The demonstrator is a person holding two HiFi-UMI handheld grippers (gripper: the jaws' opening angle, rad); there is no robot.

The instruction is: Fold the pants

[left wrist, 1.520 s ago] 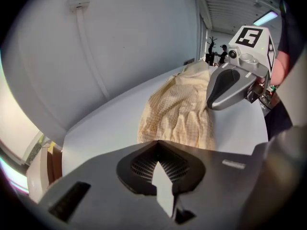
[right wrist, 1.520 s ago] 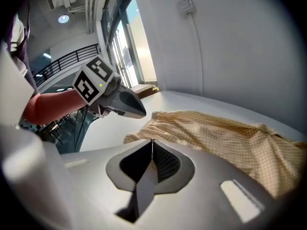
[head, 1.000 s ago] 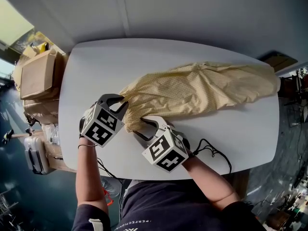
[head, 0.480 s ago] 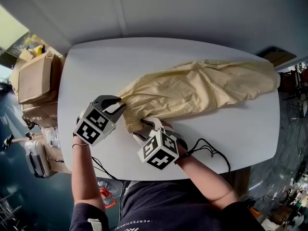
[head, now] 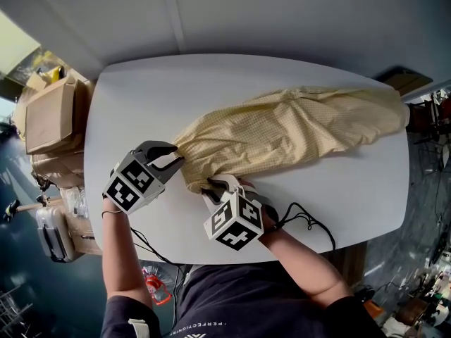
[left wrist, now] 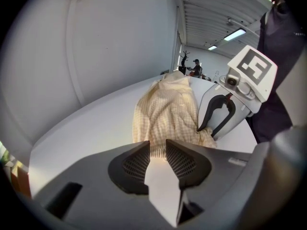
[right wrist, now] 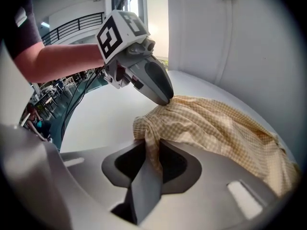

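Note:
Pale yellow checked pants (head: 296,129) lie bunched lengthwise across the white table (head: 211,83), one end near the left front. My left gripper (head: 177,159) holds that end's far corner; in the left gripper view the cloth edge (left wrist: 165,109) fills the gap between its jaws (left wrist: 157,148), which have just been opening slightly. My right gripper (head: 215,186) sits on the near corner. Its jaws (right wrist: 152,150) have just been closing and now pinch a fold of the pants (right wrist: 216,128). Each gripper appears in the other's view: the right one (left wrist: 211,127), the left one (right wrist: 163,99).
A cardboard box (head: 49,108) and a grey case (head: 53,224) stand off the table's left edge. A black cable (head: 306,217) trails from my right hand across the table's front. A wall runs behind the table.
My right gripper has sunk onto the near corner of the pants and closed on a fold. The left gripper has tilted and shifted slightly left. The pants have hardly moved.

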